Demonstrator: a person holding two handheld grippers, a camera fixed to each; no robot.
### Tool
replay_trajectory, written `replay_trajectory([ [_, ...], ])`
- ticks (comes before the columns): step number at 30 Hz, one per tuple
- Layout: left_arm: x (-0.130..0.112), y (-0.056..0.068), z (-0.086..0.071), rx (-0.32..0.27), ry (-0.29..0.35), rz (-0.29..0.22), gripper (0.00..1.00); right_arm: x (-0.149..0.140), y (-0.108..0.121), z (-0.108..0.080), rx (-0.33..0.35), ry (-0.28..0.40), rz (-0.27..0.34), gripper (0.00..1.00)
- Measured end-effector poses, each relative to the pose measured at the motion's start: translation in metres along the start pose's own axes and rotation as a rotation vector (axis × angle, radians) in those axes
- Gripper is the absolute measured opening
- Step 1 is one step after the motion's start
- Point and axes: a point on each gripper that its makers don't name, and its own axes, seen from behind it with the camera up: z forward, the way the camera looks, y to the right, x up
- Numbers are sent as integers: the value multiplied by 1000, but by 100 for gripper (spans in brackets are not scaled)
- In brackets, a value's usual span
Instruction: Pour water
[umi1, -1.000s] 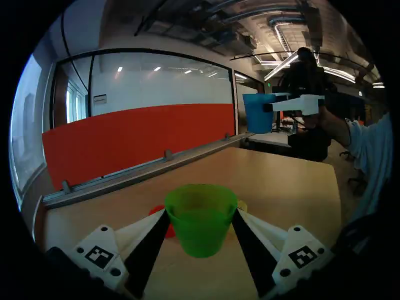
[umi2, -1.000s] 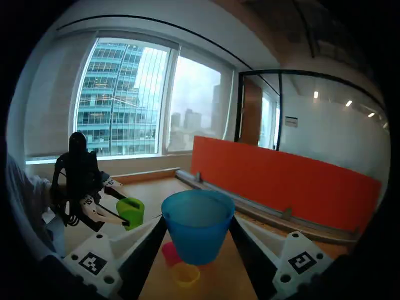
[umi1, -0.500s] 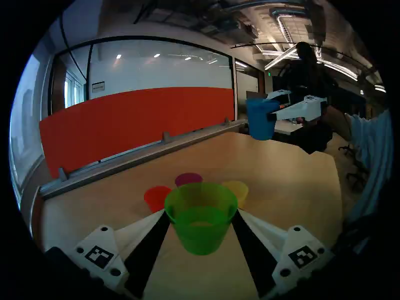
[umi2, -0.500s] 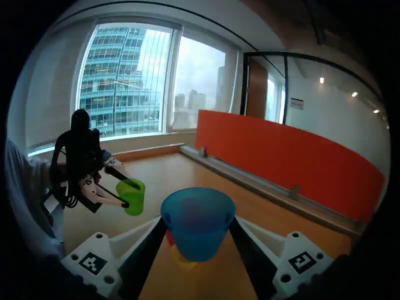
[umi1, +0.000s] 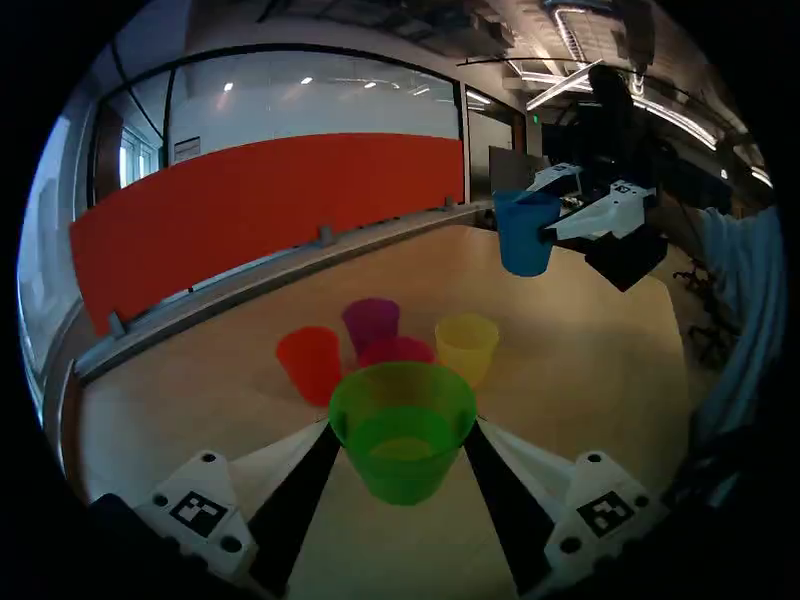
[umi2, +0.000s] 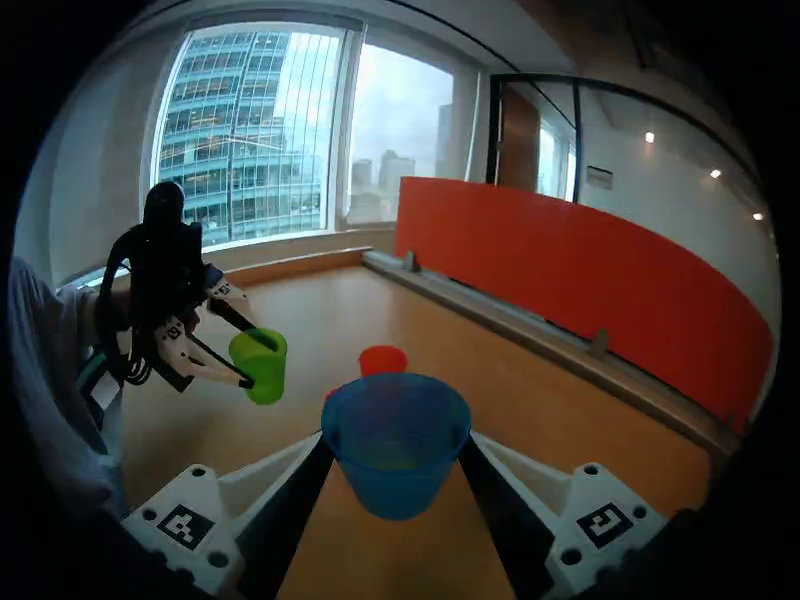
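My left gripper (umi1: 402, 450) is shut on a green cup (umi1: 403, 430), held upright above the wooden table (umi1: 590, 340). My right gripper (umi2: 396, 460) is shut on a blue cup (umi2: 396, 455), also upright. In the left gripper view the blue cup (umi1: 524, 232) hangs at the upper right in the far gripper (umi1: 548, 233). In the right gripper view the green cup (umi2: 260, 365) shows at the left in the far gripper (umi2: 245, 362). Below them on the table stand a red cup (umi1: 310, 363), a purple cup (umi1: 371, 323), a yellow cup (umi1: 466, 348) and a magenta cup (umi1: 397, 351).
An orange partition (umi1: 260, 215) with a metal rail (umi1: 250, 283) runs along the table's far edge. Large windows (umi2: 260, 150) lie beyond the table in the right gripper view. A person's sleeve (umi2: 50, 390) is at the left there. The red cup (umi2: 383, 360) peeks above the blue one.
Both grippers have tilted down toward the table, so the cups standing on it have come into sight. The blue and green cups stay gripped and upright.
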Motion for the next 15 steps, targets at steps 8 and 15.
replay_trajectory([
  [8, -21, 1, 7, -12, -71, 4, 85, -30, -2, 11, 18, -62, 4, 90],
  [15, -33, 0, 10, -18, -117, 10, 85, -52, -2, 16, 20, -107, 7, 90],
])
